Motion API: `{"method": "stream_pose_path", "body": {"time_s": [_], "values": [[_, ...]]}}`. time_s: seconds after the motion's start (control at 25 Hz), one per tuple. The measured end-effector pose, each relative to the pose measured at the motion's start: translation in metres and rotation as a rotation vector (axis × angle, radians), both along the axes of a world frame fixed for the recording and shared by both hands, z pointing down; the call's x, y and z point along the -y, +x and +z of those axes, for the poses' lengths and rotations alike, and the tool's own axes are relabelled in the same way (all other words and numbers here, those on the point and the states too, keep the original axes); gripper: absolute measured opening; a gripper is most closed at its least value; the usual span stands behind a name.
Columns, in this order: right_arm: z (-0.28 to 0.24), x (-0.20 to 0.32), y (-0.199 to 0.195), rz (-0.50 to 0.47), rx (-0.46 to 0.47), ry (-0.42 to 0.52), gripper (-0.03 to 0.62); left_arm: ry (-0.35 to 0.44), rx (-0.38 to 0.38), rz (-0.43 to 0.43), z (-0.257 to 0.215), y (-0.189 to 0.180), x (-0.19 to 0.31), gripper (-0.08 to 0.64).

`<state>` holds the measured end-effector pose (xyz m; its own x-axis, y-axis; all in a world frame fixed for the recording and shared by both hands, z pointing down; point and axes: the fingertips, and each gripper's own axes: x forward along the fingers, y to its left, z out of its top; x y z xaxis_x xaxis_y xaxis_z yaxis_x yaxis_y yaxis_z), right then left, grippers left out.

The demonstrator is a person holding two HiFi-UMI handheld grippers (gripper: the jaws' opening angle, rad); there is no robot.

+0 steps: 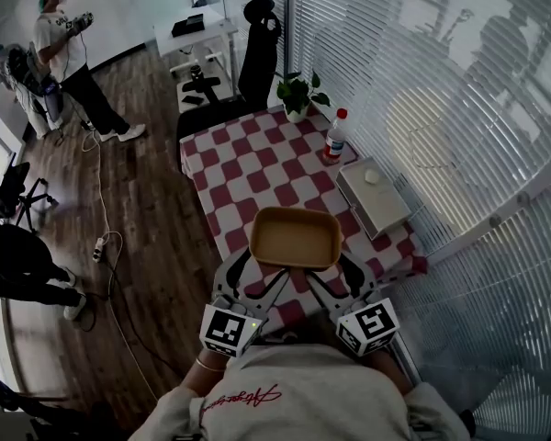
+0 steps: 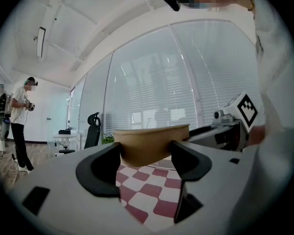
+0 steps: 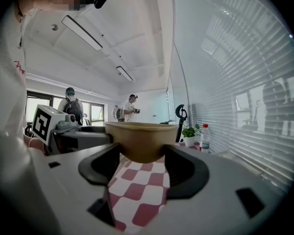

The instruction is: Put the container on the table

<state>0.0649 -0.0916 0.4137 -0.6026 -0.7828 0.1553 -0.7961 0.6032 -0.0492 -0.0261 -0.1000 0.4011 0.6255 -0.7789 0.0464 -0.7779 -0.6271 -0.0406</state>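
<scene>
in the head view the brown container (image 1: 295, 238) hangs in the air over the near end of the red-and-white checked tabletop (image 1: 257, 168), carried between the left hand-held gripper (image 1: 254, 277) and the right hand-held gripper (image 1: 335, 277), one at each near corner. it is not yet set down. a white box (image 1: 372, 196) lies just beyond it to the right, with a bottle (image 1: 334, 136) and a potted plant (image 1: 297, 95) further off. if the container goes down too far forward and right, its rim could knock that box; too far back, and it may overhang the near edge and tip off. in the left gripper view the left hand-held gripper (image 2: 146, 160) stands wide, its jaws closed on the outside of the container (image 2: 149, 143) only at their tips, checked cloth visible below. so shallow a hold on a sloping wall looks likely to slip if the hand tilts or squeezes unevenly. in the right gripper view the right hand-held gripper (image 3: 142, 163) is likewise wide and clamped on the container (image 3: 143, 140) at the tips, the bottom clear of the cloth. because two hands share the load, one lowering or letting go ahead of the other would probably twist the container, drop one end, or crumple what looks like a thin wall.
</scene>
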Motion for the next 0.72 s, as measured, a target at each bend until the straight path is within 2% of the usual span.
{"method": "stream_pose_path", "body": {"time_s": [0.32,0.72], "values": [[0.011,0.0,0.002,0.005,-0.014,-0.005,0.29,-0.002,0.028,0.005,0.01,0.002,0.001,0.33],[0.02,0.009,0.001,-0.004,-0.028,-0.026,0.29,-0.032,0.022,-0.005,0.02,0.001,0.009,0.33]]}}
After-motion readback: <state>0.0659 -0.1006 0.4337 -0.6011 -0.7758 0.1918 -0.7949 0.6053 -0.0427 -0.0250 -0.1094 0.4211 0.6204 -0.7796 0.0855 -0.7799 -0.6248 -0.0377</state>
